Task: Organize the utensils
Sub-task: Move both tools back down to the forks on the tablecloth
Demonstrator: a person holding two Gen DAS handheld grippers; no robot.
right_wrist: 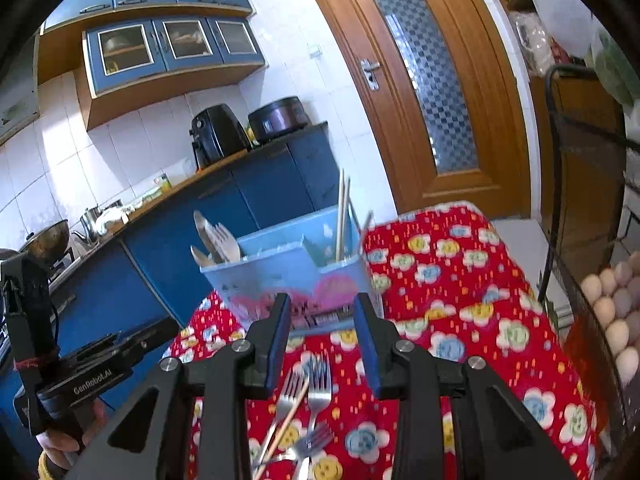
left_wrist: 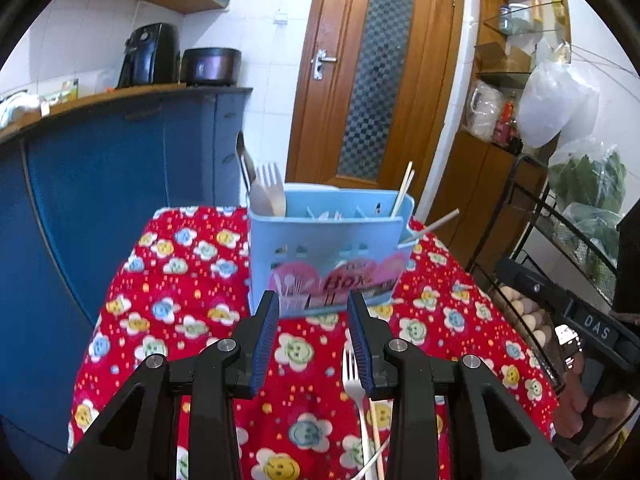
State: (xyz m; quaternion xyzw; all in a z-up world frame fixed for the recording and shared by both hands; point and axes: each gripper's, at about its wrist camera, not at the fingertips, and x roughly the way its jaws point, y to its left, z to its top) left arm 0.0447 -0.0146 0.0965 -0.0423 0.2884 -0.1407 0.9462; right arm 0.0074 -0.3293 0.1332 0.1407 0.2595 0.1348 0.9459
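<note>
Steel forks (right_wrist: 304, 396) lie lengthwise under your right gripper (right_wrist: 322, 340), nearer than left gripper (left_wrist: 314, 336); both jaws part-open, empty; blue caddy (right_wrist: 288, 276) ahead.

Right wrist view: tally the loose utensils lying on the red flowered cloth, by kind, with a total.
Metal forks: 3
Wooden chopstick: 1
Total: 4
More may lie hidden past the bottom edge of the frame.
</note>
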